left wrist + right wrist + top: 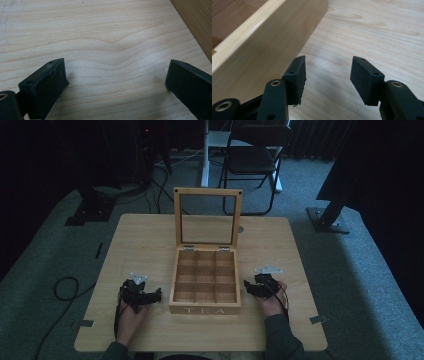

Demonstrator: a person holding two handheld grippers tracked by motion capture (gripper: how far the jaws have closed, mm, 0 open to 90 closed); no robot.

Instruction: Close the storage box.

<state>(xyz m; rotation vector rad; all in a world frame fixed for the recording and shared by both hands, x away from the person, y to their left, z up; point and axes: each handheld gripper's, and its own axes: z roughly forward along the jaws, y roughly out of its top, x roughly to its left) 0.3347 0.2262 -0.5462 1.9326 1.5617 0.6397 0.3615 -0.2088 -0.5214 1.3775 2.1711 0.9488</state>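
A wooden tea box (205, 307) marked TEA stands mid-table with its glass lid (207, 217) raised upright. Its compartments look empty. My left gripper (152, 296) rests on the table just left of the box, open, nothing between its jaws; in the left gripper view the left gripper (116, 82) hovers over bare wood with the box wall (197, 22) at the upper right. My right gripper (247, 287) lies close to the box's right side, open. In the right gripper view the right gripper (328, 75) is beside the box wall (262, 47), with its left jaw close against it.
The light wooden table (150, 240) has rounded corners and tape tabs at its front edges. A black folding chair (252, 155) and white stand leg (205, 155) sit behind it. A black cable (65, 287) loops on the carpet at the left.
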